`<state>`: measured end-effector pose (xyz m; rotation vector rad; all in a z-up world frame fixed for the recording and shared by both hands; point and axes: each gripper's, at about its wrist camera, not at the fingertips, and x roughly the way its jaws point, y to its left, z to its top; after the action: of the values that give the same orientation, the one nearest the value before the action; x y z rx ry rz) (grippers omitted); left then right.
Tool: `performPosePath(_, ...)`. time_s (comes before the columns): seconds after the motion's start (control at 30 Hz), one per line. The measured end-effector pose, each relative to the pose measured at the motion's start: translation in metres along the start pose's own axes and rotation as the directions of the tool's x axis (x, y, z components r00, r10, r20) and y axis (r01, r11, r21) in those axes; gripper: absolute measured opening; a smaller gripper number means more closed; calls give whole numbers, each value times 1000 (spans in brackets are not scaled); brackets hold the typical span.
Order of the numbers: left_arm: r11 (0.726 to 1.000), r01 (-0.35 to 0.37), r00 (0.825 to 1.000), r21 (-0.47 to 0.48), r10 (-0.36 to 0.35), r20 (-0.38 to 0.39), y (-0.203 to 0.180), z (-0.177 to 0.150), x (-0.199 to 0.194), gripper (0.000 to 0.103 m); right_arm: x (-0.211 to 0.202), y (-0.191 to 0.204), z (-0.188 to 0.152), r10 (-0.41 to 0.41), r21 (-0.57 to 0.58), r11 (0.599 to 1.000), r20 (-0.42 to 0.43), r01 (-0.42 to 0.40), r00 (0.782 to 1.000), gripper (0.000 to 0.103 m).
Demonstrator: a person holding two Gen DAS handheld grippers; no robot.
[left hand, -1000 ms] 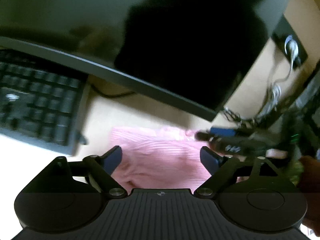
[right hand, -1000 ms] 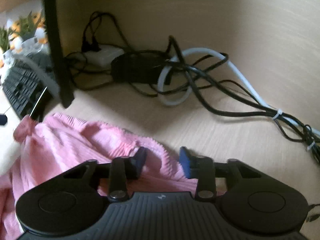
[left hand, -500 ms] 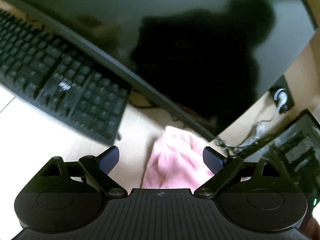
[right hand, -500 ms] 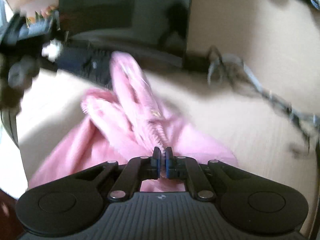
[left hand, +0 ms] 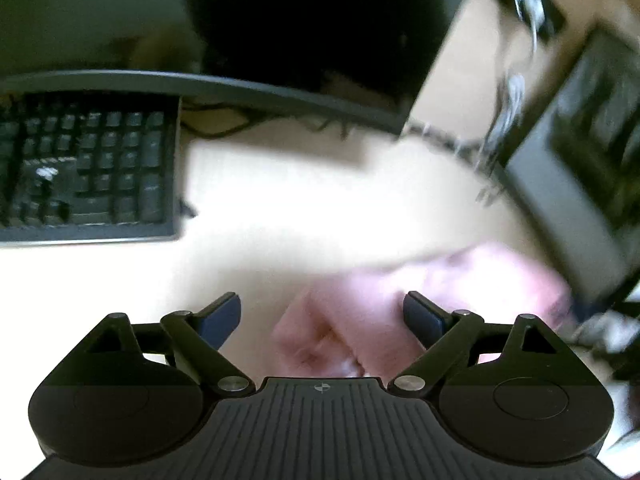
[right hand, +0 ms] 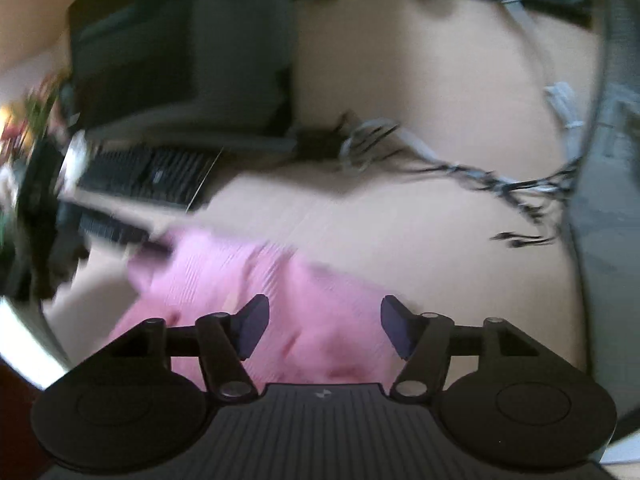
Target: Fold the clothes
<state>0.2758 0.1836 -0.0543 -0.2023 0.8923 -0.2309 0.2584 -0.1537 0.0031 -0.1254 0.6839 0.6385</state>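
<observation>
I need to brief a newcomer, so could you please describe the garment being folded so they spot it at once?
Start at the dark computer monitor on the pale wooden desk. Right of the black keyboard lies a crumpled pink ribbed knit garment. It is the only soft, pink thing there.

desk (left hand: 304, 208): pale wood, sunlit | monitor (left hand: 120, 20): dark | keyboard (left hand: 88, 168): black

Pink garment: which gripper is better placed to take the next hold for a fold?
Right, probably. The right gripper, its jaws just opened and nothing pinched, has the pink garment spread between its fingers. The left gripper is open too, but the cloth sits off toward its right finger.
</observation>
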Motion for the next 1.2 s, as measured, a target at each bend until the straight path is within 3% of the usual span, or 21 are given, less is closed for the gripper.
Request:
performPosePath(0.13,998,-41,999,42,42,-14,8,-13,-8,94,-7,-30,8,-65,135,989,30,60,997,68)
performPosePath(0.2,1000,-24,1000,15,24,-12,12,-14,-15,94,6,-40,6,-51,198,979,5,49,999,68)
performPosePath(0.3,989,99,995,-112,-100,1,20,-9,-22,94,35,-45,-2,-10,270,963,-68,28,998,68)
performPosePath(0.4,947,197,979,-254,-206,-8,25,-4,-16,94,61,-40,-11,14,269,963,-123,20,992,67)
performPosePath(0.47,925,210,973,-317,-229,-25,25,-3,-6,89,67,-33,-14,29,234,972,-141,5,990,38)
performPosePath(0.6,934,179,977,-309,-206,-59,18,-2,12,53,72,-25,-8,25,167,986,-144,-1,989,26)
performPosePath(0.73,936,181,977,-302,-206,-55,13,13,27,38,85,-28,21,12,156,988,-104,4,995,17)
performPosePath(0.8,939,182,978,-292,-204,-46,10,25,35,26,82,-28,40,11,139,990,-66,-2,998,16)
performPosePath(0.9,949,192,981,-252,-196,11,5,53,30,23,61,-26,62,22,101,995,-7,-21,1000,15)
performPosePath(1.0,956,231,972,-181,-220,78,-2,65,2,23,32,-26,60,53,100,994,2,-53,999,16)
performPosePath(1.1,950,277,959,-140,-266,95,-6,51,-24,23,9,-33,37,75,127,990,-41,-70,996,16)
performPosePath(1.2,946,301,953,-119,-297,49,-10,18,-35,24,0,-35,7,83,171,983,-103,-64,991,17)
